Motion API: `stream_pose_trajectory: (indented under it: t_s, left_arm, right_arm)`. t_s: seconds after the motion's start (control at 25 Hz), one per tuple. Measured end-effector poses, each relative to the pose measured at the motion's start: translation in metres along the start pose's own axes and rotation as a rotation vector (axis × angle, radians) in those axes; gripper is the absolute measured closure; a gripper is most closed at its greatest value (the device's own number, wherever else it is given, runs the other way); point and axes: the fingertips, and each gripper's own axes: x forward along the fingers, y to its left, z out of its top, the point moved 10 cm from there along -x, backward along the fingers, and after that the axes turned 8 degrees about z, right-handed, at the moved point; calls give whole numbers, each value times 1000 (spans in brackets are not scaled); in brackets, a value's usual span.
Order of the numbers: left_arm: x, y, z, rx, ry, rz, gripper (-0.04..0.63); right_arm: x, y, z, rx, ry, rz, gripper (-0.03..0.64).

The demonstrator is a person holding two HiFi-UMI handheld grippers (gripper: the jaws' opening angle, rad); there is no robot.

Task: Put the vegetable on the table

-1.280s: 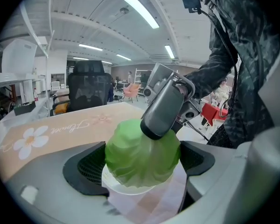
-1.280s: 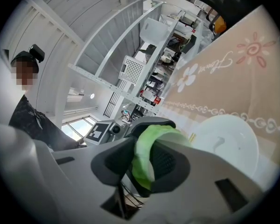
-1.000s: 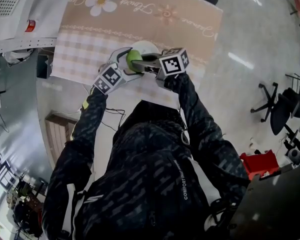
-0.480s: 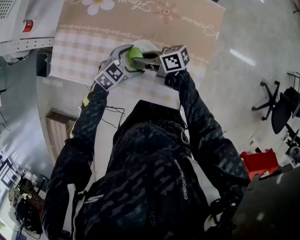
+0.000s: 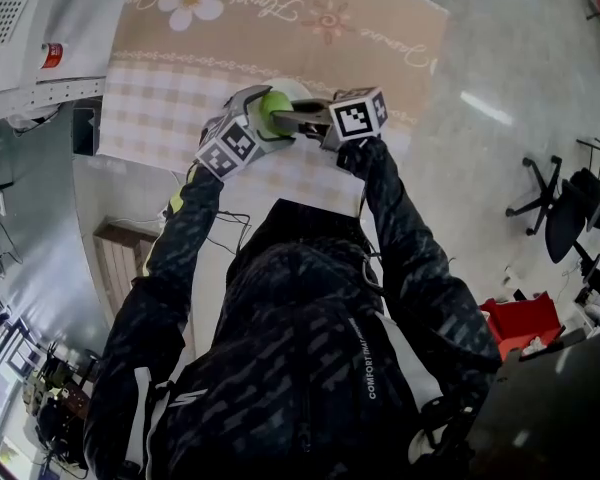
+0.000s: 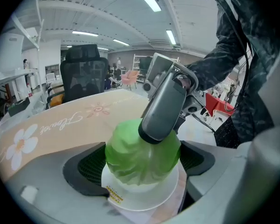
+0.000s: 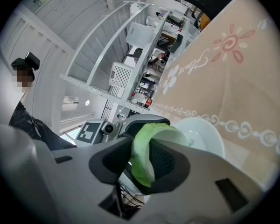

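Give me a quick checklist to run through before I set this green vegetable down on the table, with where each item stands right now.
1. Left claw grips the vegetable: ok, a pad on each side.
2. Right claw let go: not ok. Its jaws have just been opening, but the vegetable sits between them.
3. Vegetable above the table: ok.
4. Bare cloth beneath it: not ok, a white plate lies directly under it.
5. Vegetable clear of the plate: cannot tell.

Green cabbage (image 6: 130,160) between left tongs (image 6: 142,164)
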Motion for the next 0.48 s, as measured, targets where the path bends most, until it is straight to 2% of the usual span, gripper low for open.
stream_pose_trajectory:
  t_s: [0.12,0.2,0.32,0.4,0.44,0.48]
  left_arm:
    - [4,-3,7,36,28,7,118]
    - [8,-8,12,81,67,19,118]
    - [13,-10,20,160,164,44,118]
    - [16,-10,23,188,202,49,118]
    - [17,-10,24,192,208,48,118]
    - [18,-10,24,195,207,46,118]
  right_arm:
    - [-7,-2,-3,29,-9,-24,452]
    - [-13,-1,-3,-1,0,-71,396]
    - [-16,4,1,-75,16,-125,402]
    - [-16,6,1,-96,17,-118,413]
    - [-15,7,0,-91,12,-91,439]
    - [-15,8,-1,-84,4,-60,518]
